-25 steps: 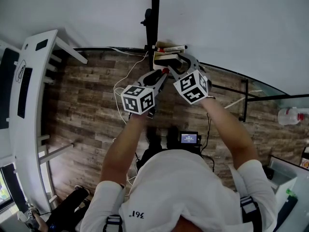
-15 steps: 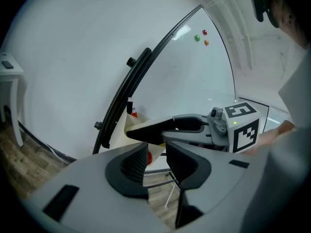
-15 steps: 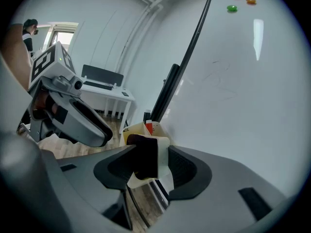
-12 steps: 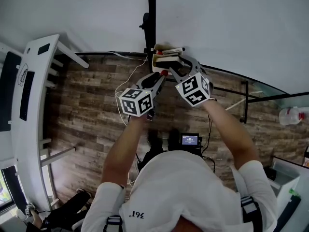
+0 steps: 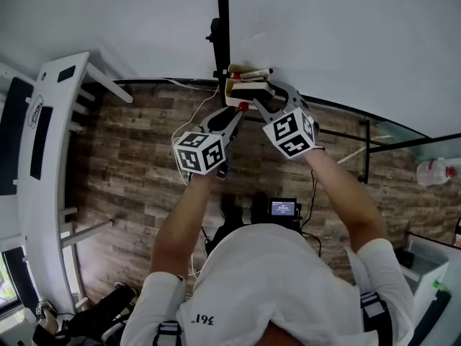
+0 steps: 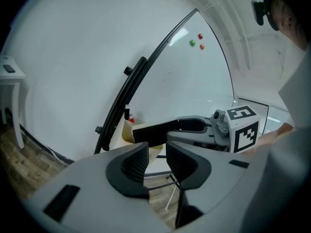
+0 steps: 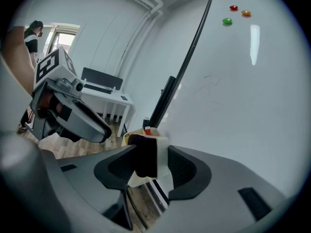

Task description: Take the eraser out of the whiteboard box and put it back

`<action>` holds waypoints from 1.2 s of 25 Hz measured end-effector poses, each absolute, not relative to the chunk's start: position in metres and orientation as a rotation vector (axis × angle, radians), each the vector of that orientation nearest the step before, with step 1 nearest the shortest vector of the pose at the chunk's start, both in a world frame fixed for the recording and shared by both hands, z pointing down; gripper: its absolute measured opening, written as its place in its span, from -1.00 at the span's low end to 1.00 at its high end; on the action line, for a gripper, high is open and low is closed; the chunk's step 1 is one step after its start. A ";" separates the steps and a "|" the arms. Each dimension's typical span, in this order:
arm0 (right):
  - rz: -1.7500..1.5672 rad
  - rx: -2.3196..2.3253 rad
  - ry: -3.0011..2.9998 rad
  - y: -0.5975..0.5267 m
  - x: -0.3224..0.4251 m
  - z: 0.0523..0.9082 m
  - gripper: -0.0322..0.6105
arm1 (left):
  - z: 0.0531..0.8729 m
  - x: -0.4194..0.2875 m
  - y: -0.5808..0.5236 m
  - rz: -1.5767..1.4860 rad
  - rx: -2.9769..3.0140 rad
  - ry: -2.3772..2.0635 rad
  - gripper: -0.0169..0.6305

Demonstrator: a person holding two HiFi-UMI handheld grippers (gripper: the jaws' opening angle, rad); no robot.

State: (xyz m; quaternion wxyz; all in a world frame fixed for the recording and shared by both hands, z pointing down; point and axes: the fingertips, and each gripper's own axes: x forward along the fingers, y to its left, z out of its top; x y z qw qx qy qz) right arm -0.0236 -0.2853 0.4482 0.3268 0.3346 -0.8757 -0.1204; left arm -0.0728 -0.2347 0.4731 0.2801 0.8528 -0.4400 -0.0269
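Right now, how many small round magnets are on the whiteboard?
3, clustered high on the whiteboard: a red magnet, an orange magnet beside it, a green magnet just below. More may be hidden.

Bright, even light all round, soft, with hardly any shadows. Both gripper views are heavy fisheye with black corners, so the whiteboard edge bows a lot. One vertical glare streak sits high on it. The eraser right at the lens looks soft and murky. Head view curves the floor too, sharp enough though.
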 end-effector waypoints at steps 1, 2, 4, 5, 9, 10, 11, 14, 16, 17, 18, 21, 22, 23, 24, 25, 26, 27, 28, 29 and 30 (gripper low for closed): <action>-0.318 0.879 -2.295 -0.284 -0.023 0.447 -0.24 | 0.471 -0.073 -0.233 -0.074 2.289 -1.181 -0.63; -0.321 0.882 -2.296 -0.282 -0.022 0.445 -0.24 | 0.470 -0.073 -0.231 -0.077 2.291 -1.183 -0.63; -0.326 0.889 -2.301 -0.281 -0.021 0.440 -0.24 | 0.466 -0.073 -0.229 -0.080 2.295 -1.186 -0.63; -0.330 0.893 -2.304 -0.280 -0.021 0.438 -0.24 | 0.465 -0.074 -0.228 -0.081 2.297 -1.188 -0.63; -0.348 0.911 -2.311 -0.276 -0.019 0.428 -0.24 | 0.459 -0.074 -0.224 -0.086 2.304 -1.194 -0.63; -0.351 0.916 -2.313 -0.275 -0.018 0.426 -0.24 | 0.457 -0.074 -0.223 -0.089 2.306 -1.194 -0.63; -0.354 0.922 -2.315 -0.275 -0.017 0.424 -0.24 | 0.455 -0.074 -0.223 -0.092 2.309 -1.195 -0.63; -0.361 0.942 -2.316 -0.274 -0.013 0.420 -0.24 | 0.450 -0.074 -0.221 -0.097 2.322 -1.195 -0.63; -0.361 0.954 -2.322 -0.272 -0.010 0.416 -0.24 | 0.447 -0.074 -0.219 -0.097 2.331 -1.196 -0.63; -0.360 0.961 -2.325 -0.271 -0.008 0.414 -0.24 | 0.446 -0.074 -0.218 -0.098 2.334 -1.197 -0.63; -0.360 0.967 -2.327 -0.270 -0.007 0.412 -0.24 | 0.444 -0.075 -0.217 -0.100 2.336 -1.198 -0.63; -0.363 0.984 -2.337 -0.267 -0.006 0.405 -0.24 | 0.439 -0.078 -0.215 -0.111 2.345 -1.200 -0.63; -0.365 0.989 -2.346 -0.265 -0.006 0.402 -0.24 | 0.436 -0.079 -0.214 -0.116 2.348 -1.201 -0.63; -0.367 0.994 -2.355 -0.264 -0.006 0.399 -0.24 | 0.433 -0.079 -0.213 -0.122 2.353 -1.202 -0.63; -0.371 1.000 -2.362 -0.263 -0.005 0.395 -0.25 | 0.430 -0.079 -0.212 -0.127 2.358 -1.201 -0.63; -0.374 1.007 -2.364 -0.262 -0.004 0.392 -0.24 | 0.428 -0.079 -0.211 -0.132 2.364 -1.200 -0.63; -0.375 1.013 -2.367 -0.260 -0.003 0.390 -0.25 | 0.425 -0.078 -0.210 -0.136 2.370 -1.199 -0.63; -0.372 1.018 -2.372 -0.259 -0.003 0.388 -0.25 | 0.423 -0.078 -0.208 -0.139 2.376 -1.197 -0.63; -0.369 1.021 -2.379 -0.257 -0.003 0.386 -0.25 | 0.421 -0.077 -0.206 -0.142 2.381 -1.197 -0.63; -0.366 1.023 -2.387 -0.255 -0.002 0.384 -0.25 | 0.418 -0.077 -0.205 -0.145 2.385 -1.197 -0.63; -0.365 1.026 -2.392 -0.254 -0.002 0.382 -0.25 | 0.416 -0.077 -0.203 -0.149 2.389 -1.197 -0.63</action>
